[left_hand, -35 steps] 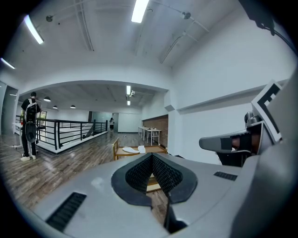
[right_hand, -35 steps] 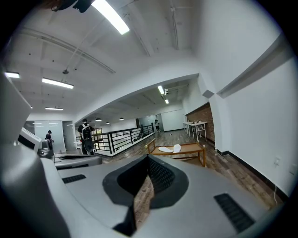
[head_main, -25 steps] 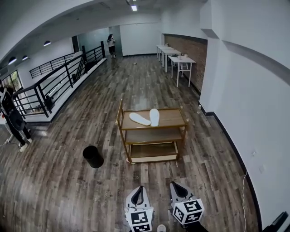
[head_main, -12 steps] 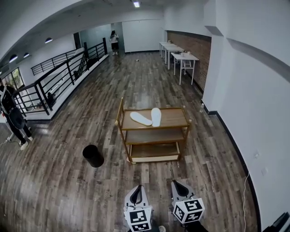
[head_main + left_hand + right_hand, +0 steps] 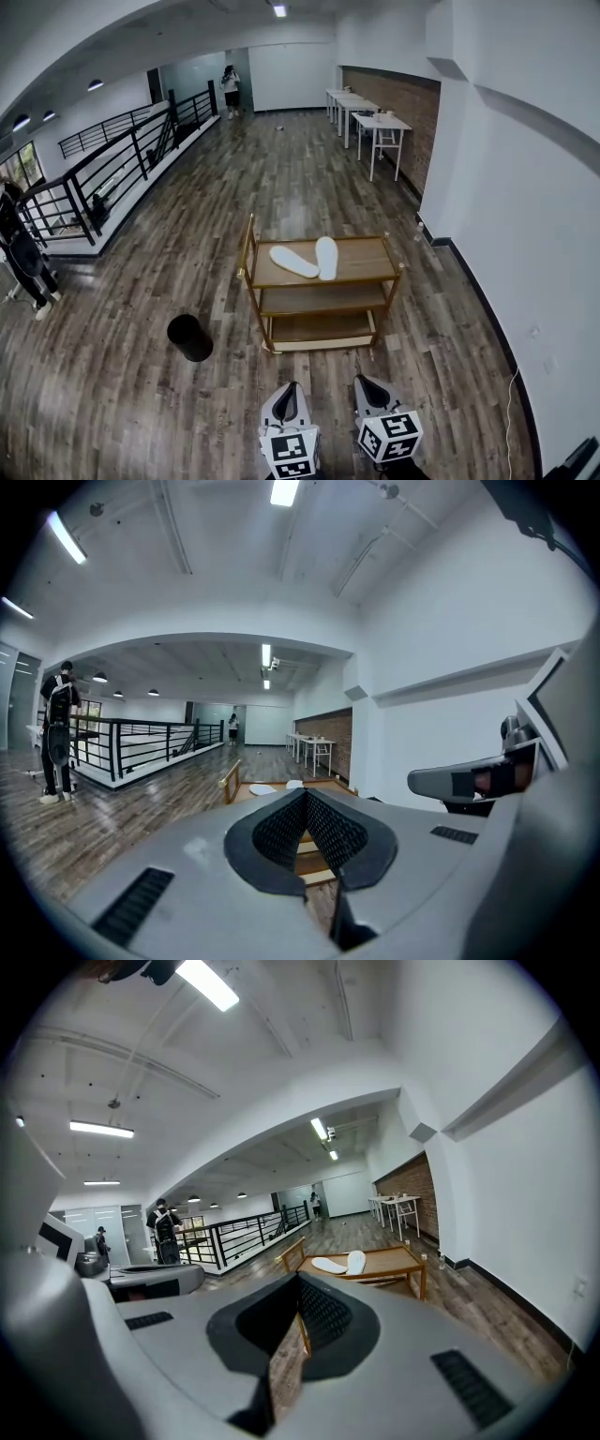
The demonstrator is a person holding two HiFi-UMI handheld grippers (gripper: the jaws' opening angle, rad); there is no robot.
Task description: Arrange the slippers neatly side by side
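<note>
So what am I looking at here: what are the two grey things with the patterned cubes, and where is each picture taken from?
A person holds a tool in each hand. Each tool ends in a two-jaw claw, and the patterned cubes are part of the tools. The wide picture comes from a camera on the person's head, looking forward and down: it shows the left claw and the right claw. The other two pictures come from cameras riding on each claw, looking along its jaws. Both claws are closed and hold nothing. Ahead stands a wooden three-shelf cart. On its top shelf lie two white slippers, the slanted slipper and the straight slipper, which form a V rather than lying parallel. A black bin stands on the floor left of the cart.
</note>
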